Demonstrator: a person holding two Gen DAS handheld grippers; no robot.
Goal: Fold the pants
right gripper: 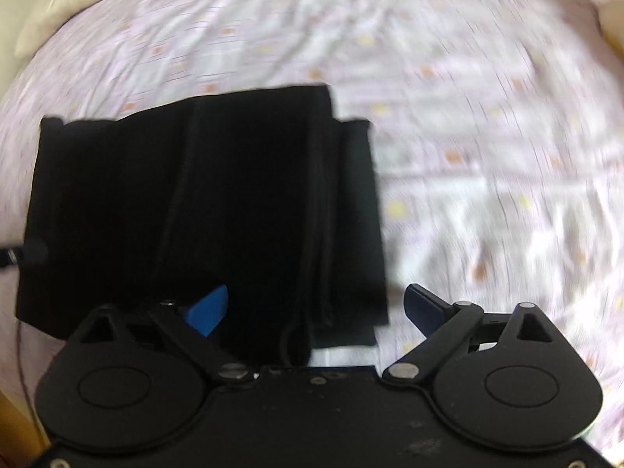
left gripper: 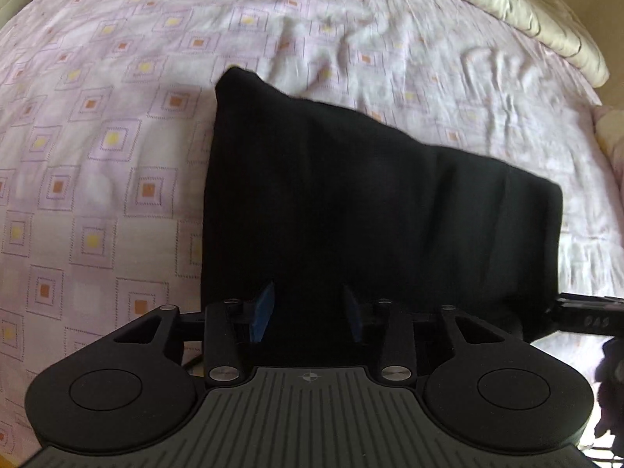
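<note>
A: In the right wrist view the bedsheet smears into streaks at the right; its squares are unreadable.

B: And the black pants?

A: Their lower edge hides behind the left gripper; folds are lost in blackness.

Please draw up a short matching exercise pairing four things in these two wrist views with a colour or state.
Things:
1. pants
2. bedsheet
3. right gripper
4. quilt

Descriptions:
a. cream, bunched at the bed's far edge
b. black, folded into a compact block
c. pale lilac with square print
d. jaws spread wide, gripping nothing

Pairs: 1-b, 2-c, 3-d, 4-a
</note>
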